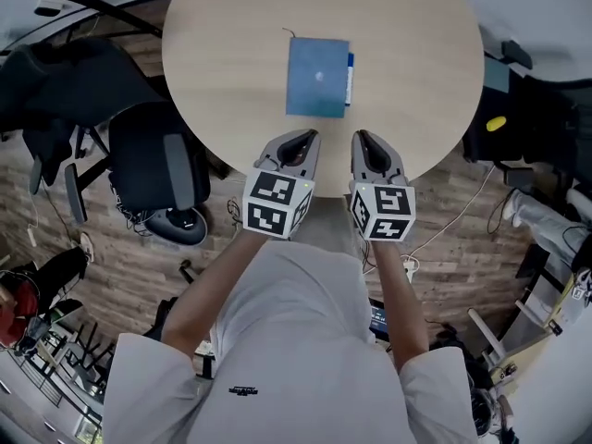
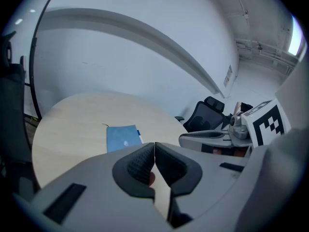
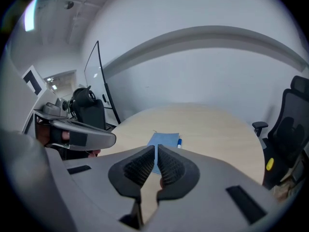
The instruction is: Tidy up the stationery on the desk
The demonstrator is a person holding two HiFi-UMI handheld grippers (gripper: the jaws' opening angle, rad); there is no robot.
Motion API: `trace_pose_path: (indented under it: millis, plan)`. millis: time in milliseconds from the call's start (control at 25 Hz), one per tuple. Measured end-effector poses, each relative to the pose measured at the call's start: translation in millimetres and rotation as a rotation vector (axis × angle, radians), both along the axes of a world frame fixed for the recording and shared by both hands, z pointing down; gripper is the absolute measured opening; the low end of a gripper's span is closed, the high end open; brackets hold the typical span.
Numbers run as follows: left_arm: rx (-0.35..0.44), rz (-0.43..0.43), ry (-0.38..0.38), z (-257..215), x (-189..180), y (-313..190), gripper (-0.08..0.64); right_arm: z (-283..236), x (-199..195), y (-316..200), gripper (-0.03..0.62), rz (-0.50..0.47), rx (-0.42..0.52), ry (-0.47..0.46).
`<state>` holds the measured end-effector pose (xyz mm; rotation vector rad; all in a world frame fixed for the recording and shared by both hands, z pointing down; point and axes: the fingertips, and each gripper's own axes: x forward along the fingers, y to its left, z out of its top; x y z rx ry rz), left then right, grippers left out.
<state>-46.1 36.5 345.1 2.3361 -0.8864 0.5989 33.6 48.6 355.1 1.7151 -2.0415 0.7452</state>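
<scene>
Round pale-wood table [image 1: 231,26] in an office, wood-pattern floor around it, black office chair [image 1: 162,169] off the left side. Top bare apart from two items of stationery.

Item one: blue notebook [image 1: 317,77]. Lies flat and closed at mid-table, long axis running near to far. Item two: pen [image 1: 350,70]. Lies along the right edge of the notebook, parallel to it, touching or just beside; exact contact not determinable.

Left gripper [image 1: 301,139] over the near rim of the table, jaws pressed together, nothing between them. Right gripper [image 1: 363,139] alongside at the same rim, jaws drawn to a hairline slit, likewise empty. Both pointing toward the far side.

Governing relation: notebook straight beyond the left gripper, near but apart, no contact. Pen offset to the right, more nearly in line with the right gripper.

Judgement: right gripper better placed for the pen, left for the notebook. Pen axis in line with the direction of approach; hence a left-right closing across the barrel, no wrist turn expected. Requires opening of the jaws before any pick. Task judged not yet begun: nothing gripped.
</scene>
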Motion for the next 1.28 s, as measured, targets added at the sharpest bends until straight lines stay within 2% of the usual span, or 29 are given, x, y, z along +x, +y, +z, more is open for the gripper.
trace_pose_path:
  millis: [240, 480, 760, 1040, 1280]
  plan:
    - [0.016, 0.048, 0.018, -29, -21, 30, 0.020, -38, -25, 29, 0.046, -0.016, 0.035, 0.021]
    - [0.044, 0.092, 0.035, -54, -35, 42, 0.020, -50, -42, 51, 0.046, 0.005, 0.039, 0.000]
    - [0.118, 0.126, 0.044, -82, -37, 58, 0.020, -77, -50, 70, 0.046, 0.024, 0.073, -0.008]
    - [0.213, 0.104, 0.025, -103, -44, 62, 0.020, -93, -52, 83, 0.046, 0.046, 0.117, 0.003]
    - [0.206, 0.075, 0.032, -100, -61, 59, 0.020, -99, -63, 84, 0.046, 0.059, 0.148, 0.016]
